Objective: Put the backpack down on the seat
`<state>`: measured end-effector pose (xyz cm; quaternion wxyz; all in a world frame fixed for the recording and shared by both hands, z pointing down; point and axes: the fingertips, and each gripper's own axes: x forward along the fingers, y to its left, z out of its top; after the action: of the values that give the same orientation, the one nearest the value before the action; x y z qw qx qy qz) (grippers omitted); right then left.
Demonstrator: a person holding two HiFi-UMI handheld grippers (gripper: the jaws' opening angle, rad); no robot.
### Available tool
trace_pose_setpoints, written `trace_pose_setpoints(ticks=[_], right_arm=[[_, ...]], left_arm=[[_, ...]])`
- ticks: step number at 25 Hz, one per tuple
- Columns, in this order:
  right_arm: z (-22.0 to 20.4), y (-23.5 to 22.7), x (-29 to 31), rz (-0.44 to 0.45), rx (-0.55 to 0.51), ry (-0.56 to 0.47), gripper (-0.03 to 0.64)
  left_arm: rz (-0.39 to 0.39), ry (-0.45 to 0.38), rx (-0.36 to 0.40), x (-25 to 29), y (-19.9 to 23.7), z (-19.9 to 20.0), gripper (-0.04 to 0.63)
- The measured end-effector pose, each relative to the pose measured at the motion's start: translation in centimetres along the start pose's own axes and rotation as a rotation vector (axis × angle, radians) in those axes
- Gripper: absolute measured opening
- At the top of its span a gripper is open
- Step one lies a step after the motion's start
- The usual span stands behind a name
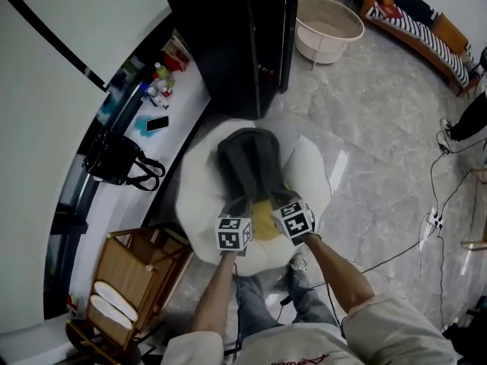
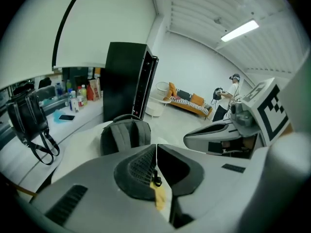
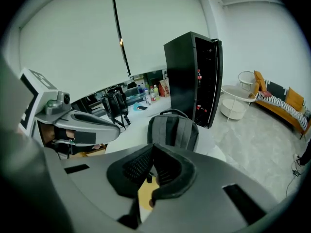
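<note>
A grey backpack point(image 1: 247, 162) lies flat on the white beanbag seat point(image 1: 199, 185), its top handle pointing away from me and a yellow patch point(image 1: 263, 219) at its near end. My left gripper point(image 1: 239, 205) and right gripper point(image 1: 278, 201) hover side by side over that near end, both shut. In the left gripper view the backpack point(image 2: 125, 136) lies beyond the closed left gripper point(image 2: 156, 152), with yellow showing below the jaws. The right gripper view shows the same: the backpack point(image 3: 172, 131) lies ahead of the closed right gripper point(image 3: 151, 152). I see nothing clamped between either pair of pads.
A tall black cabinet point(image 1: 243, 36) stands just behind the seat. To the left, a curved white counter point(image 1: 183, 97) carries bottles, a phone and a black handbag point(image 1: 114, 160). A wooden rack point(image 1: 137, 280) stands at near left. A white tub point(image 1: 327, 25), a striped sofa point(image 1: 422, 25) and floor cables point(image 1: 434, 219) lie to the right.
</note>
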<state>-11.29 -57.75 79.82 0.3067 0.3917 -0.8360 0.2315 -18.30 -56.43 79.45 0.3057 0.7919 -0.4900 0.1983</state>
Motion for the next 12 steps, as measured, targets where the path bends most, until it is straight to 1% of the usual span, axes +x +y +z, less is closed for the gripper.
trace_pose_setpoints(ticks=[5,9,12], right_arm=[[0.8,0.6,-2.4,0.023,0.011,-0.033,0.028],[2.0,0.9,-6.0,0.033,0.033,-0.106,0.029],[3.4,1.6,-10.0,0.022,0.002,-0.193,0.028]], left_arm=[[-0.009,-0.025,0.007,-1.2,-2.2,1.1,0.032],[-0.021,-0.078,-0.003,-3.6,-5.2,2.2,0.032],[-0.024,-0.121,0.046,-5.8,-8.0,3.1,0.032]])
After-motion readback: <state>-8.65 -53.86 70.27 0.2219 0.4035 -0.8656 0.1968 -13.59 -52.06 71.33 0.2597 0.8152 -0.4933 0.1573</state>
